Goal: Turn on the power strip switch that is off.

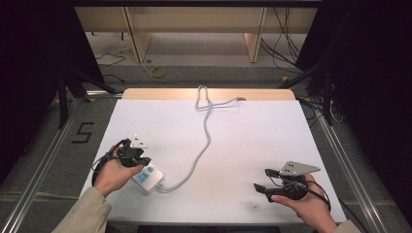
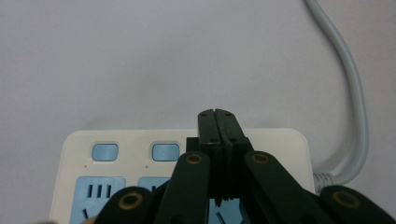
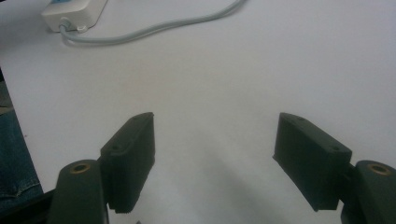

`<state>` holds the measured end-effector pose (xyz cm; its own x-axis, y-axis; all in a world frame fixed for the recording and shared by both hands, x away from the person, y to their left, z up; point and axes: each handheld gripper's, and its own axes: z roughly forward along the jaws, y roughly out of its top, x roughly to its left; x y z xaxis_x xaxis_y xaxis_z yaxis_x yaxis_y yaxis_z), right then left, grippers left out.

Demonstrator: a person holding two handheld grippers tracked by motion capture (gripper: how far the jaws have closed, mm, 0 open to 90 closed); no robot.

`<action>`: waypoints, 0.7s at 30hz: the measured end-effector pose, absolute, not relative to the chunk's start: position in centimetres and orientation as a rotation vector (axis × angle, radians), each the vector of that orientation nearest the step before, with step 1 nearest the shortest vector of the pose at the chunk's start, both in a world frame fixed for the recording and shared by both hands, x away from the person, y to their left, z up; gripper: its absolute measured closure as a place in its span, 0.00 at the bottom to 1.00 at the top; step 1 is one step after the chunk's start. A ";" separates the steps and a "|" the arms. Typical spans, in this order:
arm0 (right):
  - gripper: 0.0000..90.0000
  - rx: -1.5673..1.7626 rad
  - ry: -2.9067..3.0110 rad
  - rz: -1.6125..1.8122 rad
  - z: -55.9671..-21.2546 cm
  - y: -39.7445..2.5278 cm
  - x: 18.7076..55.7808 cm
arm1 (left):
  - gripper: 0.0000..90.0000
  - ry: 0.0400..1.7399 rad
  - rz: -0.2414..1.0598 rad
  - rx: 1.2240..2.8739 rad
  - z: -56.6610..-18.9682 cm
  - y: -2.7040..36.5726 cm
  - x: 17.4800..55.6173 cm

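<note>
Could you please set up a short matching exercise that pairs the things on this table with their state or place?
Column one:
1. left tongs
2. right tongs
3. power strip
4. grey cord

Column two:
A. jaws wide apart over bare table
B. runs from the strip to the table's far edge
C. jaws closed together, above the strip
D. white with blue sockets and buttons, near the left hand

Pairs: 1-C, 2-A, 3-D, 4-B

A lab recording bay: black curtains [image 1: 29, 58] on both sides, aluminium floor rails [image 1: 41, 167], loose black cables [image 1: 284, 46], and a taped "5" [image 1: 82, 132] on grey carpet.
</note>
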<state>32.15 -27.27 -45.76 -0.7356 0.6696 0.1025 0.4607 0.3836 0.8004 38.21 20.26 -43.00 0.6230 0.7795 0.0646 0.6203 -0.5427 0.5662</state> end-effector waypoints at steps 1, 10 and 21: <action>0.33 1.003 2.404 1.277 -45.8 -27.3 32.2 | 1.00 1.105 0.426 2.352 -43.0 20.2 38.2; 0.33 1.004 2.406 1.276 -45.7 -27.3 32.1 | 1.00 1.125 0.384 2.392 -43.0 19.7 38.6; 0.33 1.010 2.404 1.280 -45.8 -27.3 32.2 | 1.00 1.156 0.365 2.381 -42.2 19.6 39.4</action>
<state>32.18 -27.30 -45.79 -0.7336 0.6709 0.1081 0.4642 0.3785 0.8008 39.43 19.63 -42.17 0.6104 0.7913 0.0343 0.6677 -0.5374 0.5152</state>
